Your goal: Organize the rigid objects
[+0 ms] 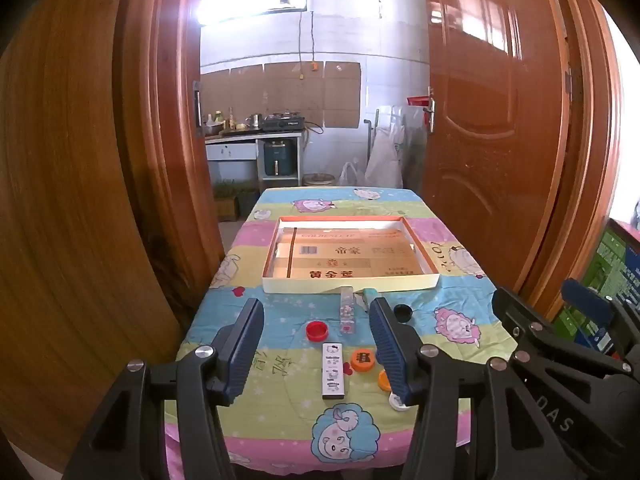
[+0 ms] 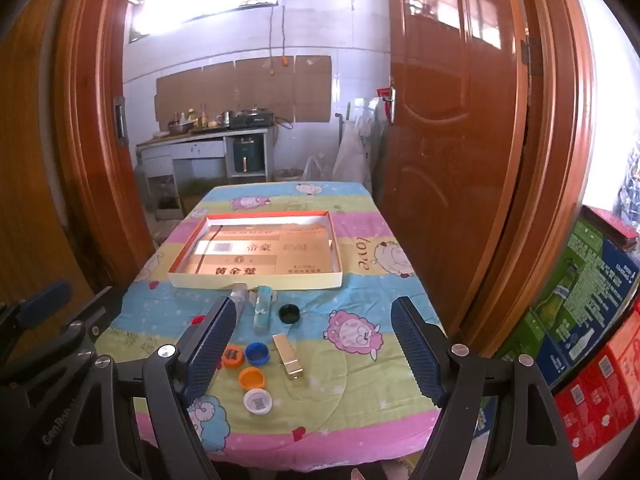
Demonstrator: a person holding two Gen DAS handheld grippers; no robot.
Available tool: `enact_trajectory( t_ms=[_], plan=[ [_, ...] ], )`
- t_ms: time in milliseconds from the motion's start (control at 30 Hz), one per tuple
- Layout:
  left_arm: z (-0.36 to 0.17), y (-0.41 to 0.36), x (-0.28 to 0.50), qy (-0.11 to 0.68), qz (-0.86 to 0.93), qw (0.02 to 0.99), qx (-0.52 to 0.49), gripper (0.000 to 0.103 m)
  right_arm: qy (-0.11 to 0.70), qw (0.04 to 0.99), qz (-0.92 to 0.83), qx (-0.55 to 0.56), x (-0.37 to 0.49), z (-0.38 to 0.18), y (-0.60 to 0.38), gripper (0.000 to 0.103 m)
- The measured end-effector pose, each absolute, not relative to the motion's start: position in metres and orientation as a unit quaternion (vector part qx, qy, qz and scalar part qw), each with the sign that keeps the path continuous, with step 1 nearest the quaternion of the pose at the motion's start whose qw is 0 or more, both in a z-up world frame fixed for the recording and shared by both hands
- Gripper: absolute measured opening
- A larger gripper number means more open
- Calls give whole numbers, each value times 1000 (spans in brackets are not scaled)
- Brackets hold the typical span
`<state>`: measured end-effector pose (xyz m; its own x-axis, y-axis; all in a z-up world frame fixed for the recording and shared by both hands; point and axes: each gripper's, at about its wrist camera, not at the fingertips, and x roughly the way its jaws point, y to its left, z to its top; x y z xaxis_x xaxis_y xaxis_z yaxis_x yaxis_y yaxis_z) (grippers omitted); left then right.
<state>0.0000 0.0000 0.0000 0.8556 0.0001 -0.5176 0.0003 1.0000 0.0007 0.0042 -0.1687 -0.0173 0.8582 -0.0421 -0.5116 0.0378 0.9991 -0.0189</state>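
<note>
The small rigid pieces you have to sort lie loose on the cartoon-print tablecloth (image 2: 360, 240), on your side of the shallow cardboard tray (image 2: 256, 280), which holds none of them yet, so I judge the job barely begun; nearest you are the white cap (image 2: 258, 401), an orange cap (image 2: 251, 379), a blue cap (image 2: 257, 353), a second orange cap with a dark mark (image 1: 362, 361) and the gold lighter (image 2: 289, 356); the white printed lighter (image 1: 333, 370) and red cap (image 1: 317, 330) sit left of these, while the black cap (image 2: 289, 313), teal lighter (image 2: 262, 311) and clear lighter (image 1: 347, 311) lie close to the tray's near wall; your left gripper (image 1: 316, 346) and right gripper (image 2: 312, 350) both hang over the cluster with jaws wide apart, gripping nothing; the caps are low and crowded, some nearly touching, so a finger coming down beside one could knock a neighbour away or off the table edge; a cap pinched across its thin rim may flip or squirt out; the cloth is wrinkled and could drag and shift everything; the lighters lie at slight angles, so a grip not squared across the narrow sides may twist them; the two grippers sit near each other and could collide if you reach for adjacent pieces together.
</note>
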Motion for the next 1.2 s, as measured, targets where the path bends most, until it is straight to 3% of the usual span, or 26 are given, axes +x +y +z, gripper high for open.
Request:
enact_trajectory(
  t_ms=[1200],
  plan=[
    [-2,2,2,274,5,962,-1,55,279,960,-16,-1,7,-22,-169,81]
  ],
)
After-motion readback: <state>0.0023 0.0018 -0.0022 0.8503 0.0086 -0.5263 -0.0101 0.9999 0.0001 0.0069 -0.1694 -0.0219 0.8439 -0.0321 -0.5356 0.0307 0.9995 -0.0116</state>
